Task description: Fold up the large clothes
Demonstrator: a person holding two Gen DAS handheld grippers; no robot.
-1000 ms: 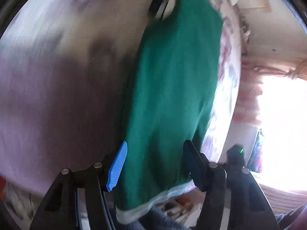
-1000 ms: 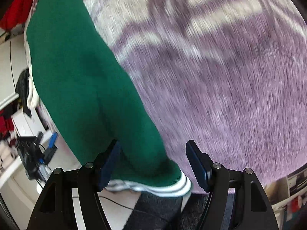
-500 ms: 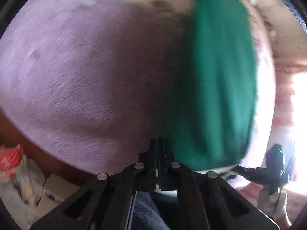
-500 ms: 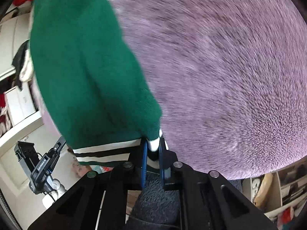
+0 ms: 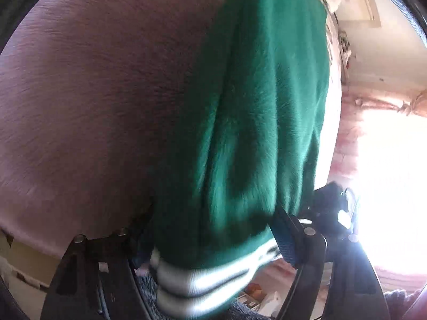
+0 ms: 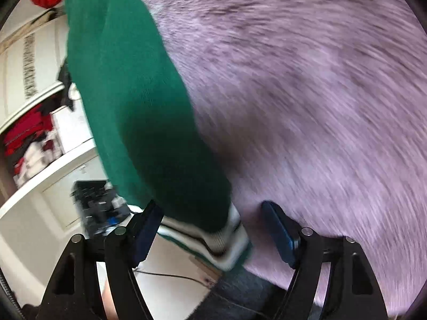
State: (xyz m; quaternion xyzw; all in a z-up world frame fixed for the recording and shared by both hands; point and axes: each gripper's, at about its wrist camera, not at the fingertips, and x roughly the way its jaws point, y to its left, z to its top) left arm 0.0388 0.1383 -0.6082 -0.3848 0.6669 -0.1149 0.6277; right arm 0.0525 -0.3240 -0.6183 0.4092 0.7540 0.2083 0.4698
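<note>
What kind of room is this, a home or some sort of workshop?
Most likely a bedroom at home. A green sweater lies on a fuzzy purple bed cover, white shelves to one side hold red and white clothes, and a pink curtain hangs by a bright window.

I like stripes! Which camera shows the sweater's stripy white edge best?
The left wrist view: the striped hem of the green sweater spreads wide across the bottom, though blurred. The right wrist view shows only one bunched corner of it.
</note>
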